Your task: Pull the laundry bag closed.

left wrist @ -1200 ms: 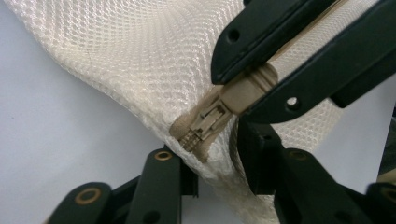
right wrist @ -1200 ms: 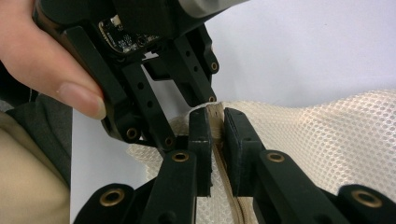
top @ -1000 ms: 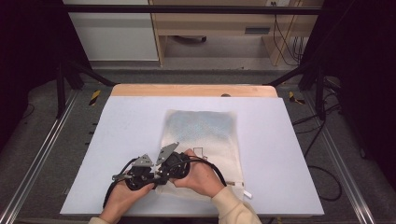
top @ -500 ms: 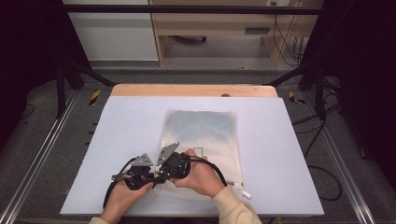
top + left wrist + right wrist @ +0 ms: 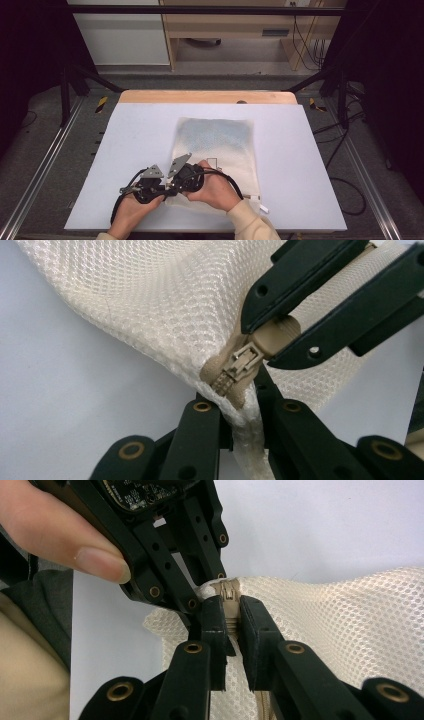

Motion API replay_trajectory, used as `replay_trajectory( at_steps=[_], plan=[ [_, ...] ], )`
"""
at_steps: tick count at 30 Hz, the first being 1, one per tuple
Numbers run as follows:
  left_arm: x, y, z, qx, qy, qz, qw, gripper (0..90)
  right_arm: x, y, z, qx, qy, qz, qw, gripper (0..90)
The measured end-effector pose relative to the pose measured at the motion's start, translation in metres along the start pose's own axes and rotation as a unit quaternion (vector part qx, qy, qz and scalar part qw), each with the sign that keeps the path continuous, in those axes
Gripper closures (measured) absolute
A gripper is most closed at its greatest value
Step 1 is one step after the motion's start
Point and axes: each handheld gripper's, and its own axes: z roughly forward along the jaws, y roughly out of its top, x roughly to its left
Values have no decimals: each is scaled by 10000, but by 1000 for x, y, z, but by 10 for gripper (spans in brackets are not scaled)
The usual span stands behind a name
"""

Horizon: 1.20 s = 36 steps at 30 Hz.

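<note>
While the cream mesh zip bag lies mid-table on the white tabletop, the left gripper has just closed, pinching the bag's corner below the beige zipper slider; the right gripper clamps that slider.

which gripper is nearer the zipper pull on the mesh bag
Right. The right gripper clamps the zipper pull; the left gripper pinches the mesh bag corner just below it.

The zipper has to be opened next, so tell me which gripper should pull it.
Right, probably. The right gripper is shut on the zipper pull, while the left gripper pins the corner of the mesh bag just behind it, a good anchor.
</note>
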Motion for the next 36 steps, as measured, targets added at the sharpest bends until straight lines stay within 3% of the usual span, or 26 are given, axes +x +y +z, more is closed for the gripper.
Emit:
replay_trajectory(
  at_steps=[16,17,27,36],
  plan=[
    [0,1,-1,75,15,103,9999,853,0,-2,1,146,-55,6,9999,822],
    [-1,0,-1,-4,19,13,10000,854,-1,-3,2,133,-28,-49,9999,822],
    [-1,0,-2,-30,22,25,10000,855,-1,-4,0,166,-5,-12,9999,823],
    [-3,1,-2,45,93,152,9998,858,0,-7,1,196,-14,-31,9998,823]
  ],
)
